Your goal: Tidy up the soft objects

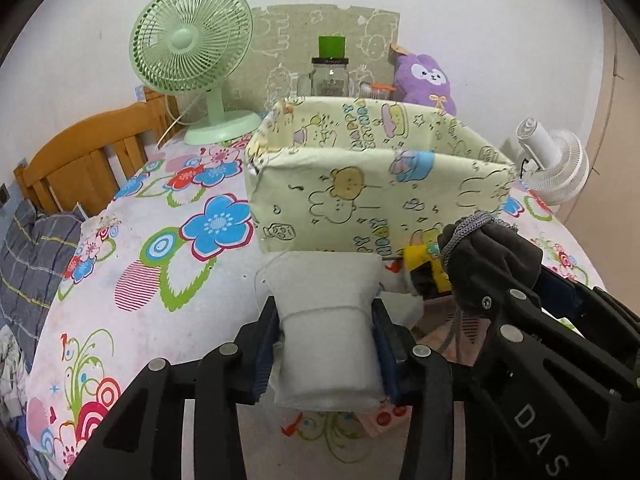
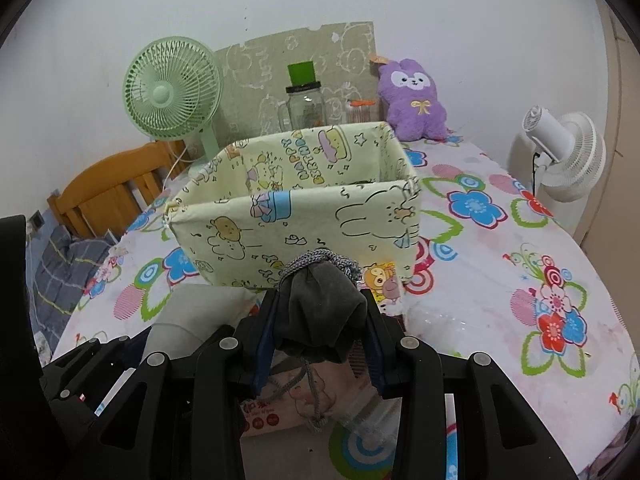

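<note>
My left gripper (image 1: 325,320) is shut on a white soft roll (image 1: 326,340), whose top flares out above the blue pads. Beside it on the right, my right gripper (image 2: 320,316) is shut on a dark grey cloth pouch (image 2: 324,308) with a grey cord knotted at its top; the same grey pouch (image 1: 492,256) shows in the left wrist view. Just beyond both stands a pale yellow fabric bin (image 2: 296,200) printed with cartoon bunnies, open at the top. Its inside is mostly hidden. A purple plush bunny (image 2: 414,100) sits behind it against the wall.
A green desk fan (image 2: 172,88) stands at the back left and a white fan (image 2: 564,160) at the right edge. A glass jar (image 2: 306,106) with a green cap is behind the bin. A wipes packet (image 2: 280,408) lies under the right gripper on the flowered bedsheet (image 2: 500,272).
</note>
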Motion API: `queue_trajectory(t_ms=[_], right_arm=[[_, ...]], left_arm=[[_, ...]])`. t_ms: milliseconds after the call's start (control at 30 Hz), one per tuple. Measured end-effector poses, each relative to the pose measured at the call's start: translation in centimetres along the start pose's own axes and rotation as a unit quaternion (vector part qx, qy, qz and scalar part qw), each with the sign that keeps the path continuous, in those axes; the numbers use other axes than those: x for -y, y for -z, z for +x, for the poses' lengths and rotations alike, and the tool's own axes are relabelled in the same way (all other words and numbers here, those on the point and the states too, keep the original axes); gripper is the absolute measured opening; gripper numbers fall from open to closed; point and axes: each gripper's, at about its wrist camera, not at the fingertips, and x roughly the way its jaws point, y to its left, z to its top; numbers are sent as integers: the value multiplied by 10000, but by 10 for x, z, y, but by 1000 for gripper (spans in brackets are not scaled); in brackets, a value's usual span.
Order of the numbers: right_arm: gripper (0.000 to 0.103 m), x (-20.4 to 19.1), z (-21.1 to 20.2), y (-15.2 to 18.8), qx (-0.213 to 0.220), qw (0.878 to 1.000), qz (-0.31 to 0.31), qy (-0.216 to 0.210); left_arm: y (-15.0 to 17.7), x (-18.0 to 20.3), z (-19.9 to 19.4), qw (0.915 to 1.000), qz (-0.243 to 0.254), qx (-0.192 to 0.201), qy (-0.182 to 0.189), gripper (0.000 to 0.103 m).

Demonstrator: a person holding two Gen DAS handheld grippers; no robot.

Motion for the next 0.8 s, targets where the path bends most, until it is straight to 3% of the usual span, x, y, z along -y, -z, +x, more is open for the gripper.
queue_trajectory(t_ms=[800], right_arm=[[42, 15, -73, -6, 523, 9984, 201, 9]], left_arm=[[-2, 26, -68, 9979, 131, 629, -3, 44]])
